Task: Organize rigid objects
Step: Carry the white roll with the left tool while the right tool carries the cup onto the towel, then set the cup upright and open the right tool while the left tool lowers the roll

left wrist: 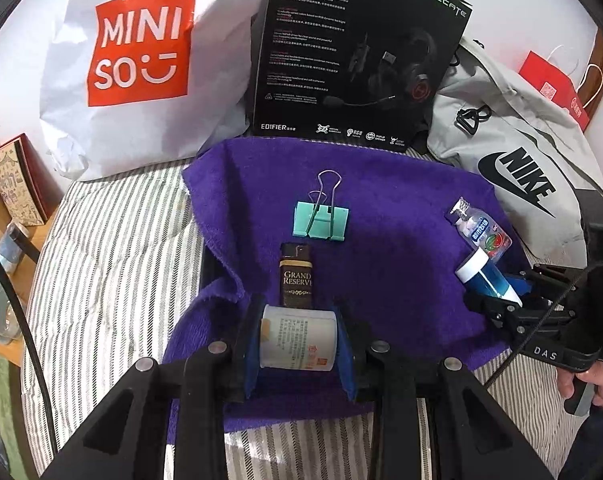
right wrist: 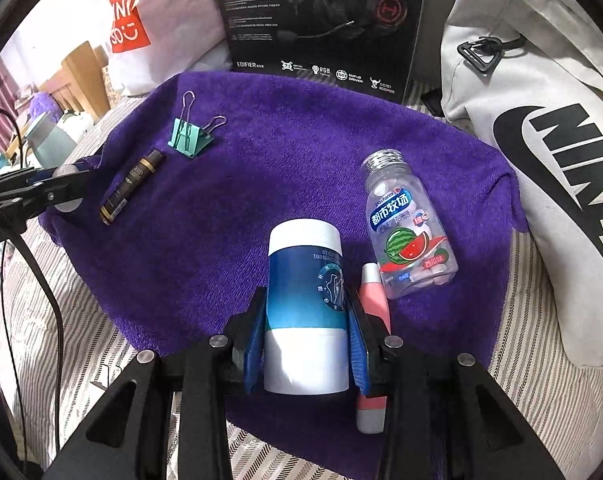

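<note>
1. Both hands are loaded right now. The left gripper (left wrist: pixel 297 336) is clamped on a small white jar (left wrist: pixel 299 338), held sideways just above the near edge of the purple towel (left wrist: pixel 381 208). The right gripper (right wrist: pixel 305 344) is grasping a blue-and-white canister (right wrist: pixel 307 304) lengthwise, also low over the towel.
2. Looks to me like the placing step: items get carried onto the towel, which lies on a striped bed (left wrist: pixel 113 248).
3. Next move probably calls for lowering each one into a free patch and letting go. The canister has to miss the clear candy bottle (right wrist: pixel 409 232) and the pink tube (right wrist: pixel 375 300) right beside it.
4. Count on the towel: one teal binder clip (left wrist: pixel 321 220), one dark lighter (left wrist: pixel 296 276), one candy bottle, one pink tube. Plus the two held ones, so six total.
</note>
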`<state>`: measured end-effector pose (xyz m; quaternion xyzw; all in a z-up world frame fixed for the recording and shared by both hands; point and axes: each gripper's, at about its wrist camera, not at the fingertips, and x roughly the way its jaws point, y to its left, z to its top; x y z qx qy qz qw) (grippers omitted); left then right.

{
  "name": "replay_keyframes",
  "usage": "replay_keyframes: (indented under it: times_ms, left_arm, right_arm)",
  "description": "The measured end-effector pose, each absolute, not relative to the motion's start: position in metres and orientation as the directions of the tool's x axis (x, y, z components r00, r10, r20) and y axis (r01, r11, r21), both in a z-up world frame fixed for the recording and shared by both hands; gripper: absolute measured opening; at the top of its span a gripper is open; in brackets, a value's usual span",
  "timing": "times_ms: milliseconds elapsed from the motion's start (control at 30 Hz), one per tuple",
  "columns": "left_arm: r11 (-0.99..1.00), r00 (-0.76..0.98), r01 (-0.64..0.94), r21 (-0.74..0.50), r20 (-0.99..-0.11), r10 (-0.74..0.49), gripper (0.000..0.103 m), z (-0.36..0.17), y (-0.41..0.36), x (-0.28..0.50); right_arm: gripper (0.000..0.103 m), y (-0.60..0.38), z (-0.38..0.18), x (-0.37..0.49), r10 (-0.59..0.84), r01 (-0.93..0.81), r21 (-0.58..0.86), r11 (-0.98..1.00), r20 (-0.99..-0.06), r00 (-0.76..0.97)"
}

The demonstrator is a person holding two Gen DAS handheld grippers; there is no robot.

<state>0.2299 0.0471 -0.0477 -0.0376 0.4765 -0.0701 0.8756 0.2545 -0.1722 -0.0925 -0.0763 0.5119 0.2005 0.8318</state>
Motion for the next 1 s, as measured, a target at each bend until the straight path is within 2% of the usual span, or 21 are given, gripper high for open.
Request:
replay_keyframes:
  times_ms: [167,300,633,733,1000]
  left_arm:
    - [0.986,0.524,0.089,-0.139,-0.836,-0.165,0.030,-0.054,0.043,0.237]
    - [0.984,0.517,0.096,-0.150,-0.837,-0.178,0.030,-0.058,0.037,0.242]
    - [0.979,0.511,0.144,-0.144,-0.837,-0.198,0.030,-0.063,0.007,0.267]
    - [0.976,0.507,0.157,-0.153,-0.836,-0.213,0.030,-0.066,-0.001,0.274]
    - [0.981,0.505,0.178,-0.078,-0.848,-0.159,0.030,-0.076,-0.022,0.285]
  right_arm:
    - [0.038,-0.174,-0.093,0.253,0.268,-0.427,0.083,0.901,-0.879,0.395]
    - [0.051,-0.177,-0.092,0.249,0.295,-0.433,0.114,0.894,-0.878,0.377]
    - [0.052,-0.203,-0.064,0.227,0.273,-0.369,0.104,0.924,-0.854,0.444]
    - [0.055,-0.213,-0.057,0.217,0.275,-0.344,0.115,0.932,-0.843,0.462]
    - [0.056,-0.232,-0.053,0.189,0.277,-0.300,0.142,0.943,-0.836,0.473]
